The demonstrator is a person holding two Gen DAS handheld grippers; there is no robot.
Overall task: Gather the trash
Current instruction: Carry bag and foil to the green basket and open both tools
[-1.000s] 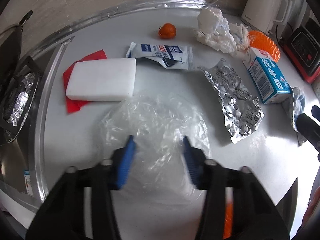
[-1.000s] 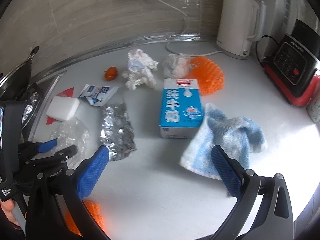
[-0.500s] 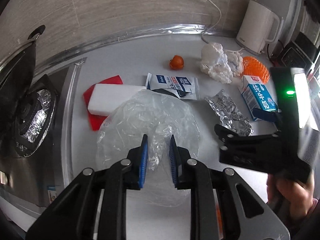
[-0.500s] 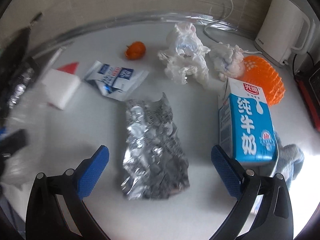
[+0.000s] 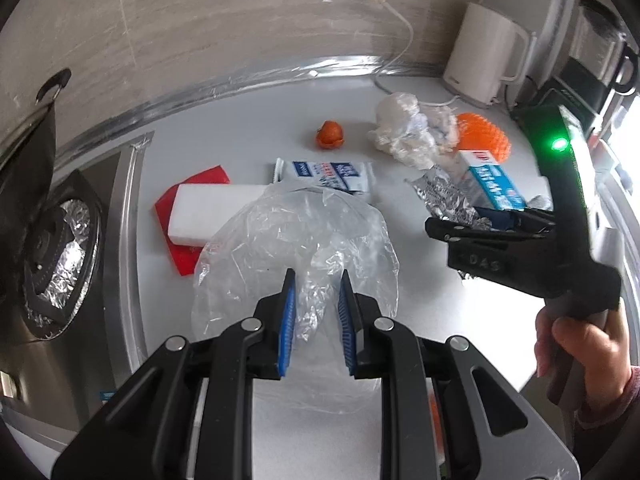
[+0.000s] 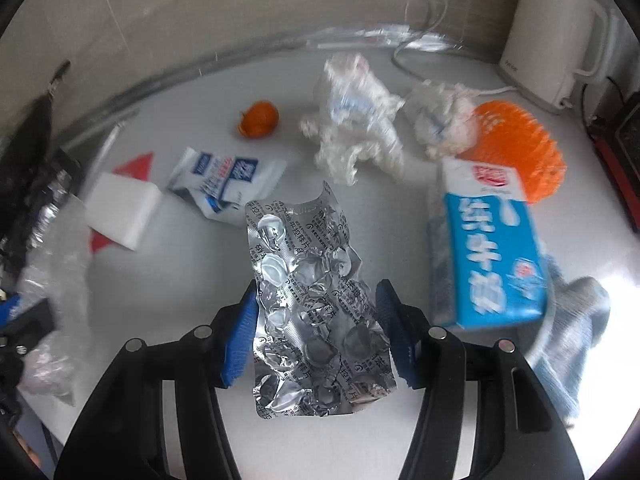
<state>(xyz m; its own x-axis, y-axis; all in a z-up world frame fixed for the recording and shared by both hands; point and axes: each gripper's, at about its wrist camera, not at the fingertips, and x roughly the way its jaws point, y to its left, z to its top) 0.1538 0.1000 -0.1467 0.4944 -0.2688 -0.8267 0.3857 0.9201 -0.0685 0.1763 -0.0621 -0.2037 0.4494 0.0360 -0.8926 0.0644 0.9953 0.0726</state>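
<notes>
My left gripper (image 5: 316, 312) is shut on a clear plastic bag (image 5: 296, 248) and holds it up off the white counter. My right gripper (image 6: 316, 332) is open, its blue pads on either side of a crumpled silver blister pack (image 6: 312, 304) that lies on the counter. The right gripper also shows in the left wrist view (image 5: 480, 224), over the blister pack (image 5: 444, 196). Other trash lies behind: a torn blue-and-white wrapper (image 6: 224, 184), crumpled white tissues (image 6: 356, 128), an orange peel ball (image 6: 258, 118) and a blue milk carton (image 6: 492, 244).
A white sponge block (image 6: 120, 210) lies on a red sheet (image 5: 188, 208) at the left. An orange mesh ball (image 6: 520, 148), a blue cloth (image 6: 572, 332) and a white kettle (image 6: 552, 28) are at the right. A gas stove (image 5: 52, 240) borders the counter's left edge.
The right gripper has moved forward and down over the blister pack, so the pack now sits between its pads. The left gripper stays shut on the bag and has lifted back slightly.
</notes>
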